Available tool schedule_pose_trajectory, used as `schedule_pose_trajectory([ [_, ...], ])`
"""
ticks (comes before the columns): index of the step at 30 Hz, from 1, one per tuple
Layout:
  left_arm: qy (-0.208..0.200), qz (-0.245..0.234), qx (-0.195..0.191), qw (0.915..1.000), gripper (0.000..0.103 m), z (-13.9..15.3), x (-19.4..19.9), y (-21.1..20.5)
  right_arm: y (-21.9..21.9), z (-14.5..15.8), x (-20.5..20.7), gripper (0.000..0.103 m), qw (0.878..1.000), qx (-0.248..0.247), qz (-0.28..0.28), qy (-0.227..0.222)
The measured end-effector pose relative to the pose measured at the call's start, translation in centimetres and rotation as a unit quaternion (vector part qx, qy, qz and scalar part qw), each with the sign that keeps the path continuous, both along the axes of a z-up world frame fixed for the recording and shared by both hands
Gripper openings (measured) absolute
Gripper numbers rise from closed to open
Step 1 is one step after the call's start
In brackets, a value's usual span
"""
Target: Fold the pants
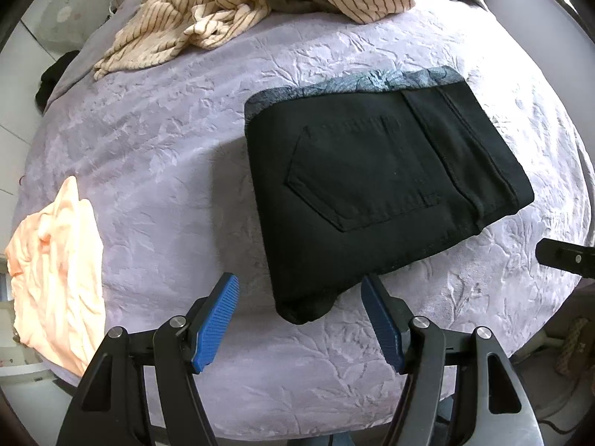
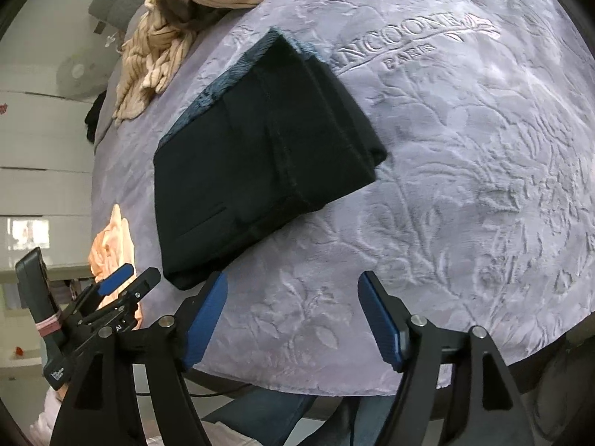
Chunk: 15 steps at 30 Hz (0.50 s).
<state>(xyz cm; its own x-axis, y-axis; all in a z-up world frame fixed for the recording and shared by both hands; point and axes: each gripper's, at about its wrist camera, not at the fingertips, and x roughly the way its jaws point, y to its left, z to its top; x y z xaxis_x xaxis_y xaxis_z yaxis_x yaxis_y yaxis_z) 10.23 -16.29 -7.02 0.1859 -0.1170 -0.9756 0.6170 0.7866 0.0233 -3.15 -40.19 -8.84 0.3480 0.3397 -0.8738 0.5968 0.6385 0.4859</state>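
Observation:
The black pants (image 1: 375,182) lie folded into a compact rectangle on the lilac embossed bedspread (image 1: 156,141), back pocket up, over a blue patterned cloth (image 1: 346,83) that shows along their far edge. My left gripper (image 1: 299,291) is open and empty, just in front of the pants' near corner. My right gripper (image 2: 292,288) is open and empty, over bare bedspread (image 2: 465,186) to the right of the pants (image 2: 256,156). The left gripper also shows at the left of the right wrist view (image 2: 130,278).
A striped beige garment pile (image 1: 253,3) lies at the far side of the bed. A peach garment (image 1: 55,271) lies at the left edge. The bed's near edge runs just below both grippers. A fan and white drawers stand to the left.

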Motion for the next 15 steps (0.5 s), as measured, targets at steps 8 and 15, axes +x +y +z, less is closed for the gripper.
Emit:
schedule_pose_trajectory([
  [8,-0.006,-0.001,-0.016,0.9998,0.089,1.1,1.1,2.4,3.1,1.1,1.7,0.079,1.0,-0.006,0.02,-0.008],
  [15,-0.005,-0.002,-0.02,0.9998,0.089,1.2,2.4,5.1,6.9,2.0,3.7,0.085,0.998,-0.026,0.049,-0.017],
])
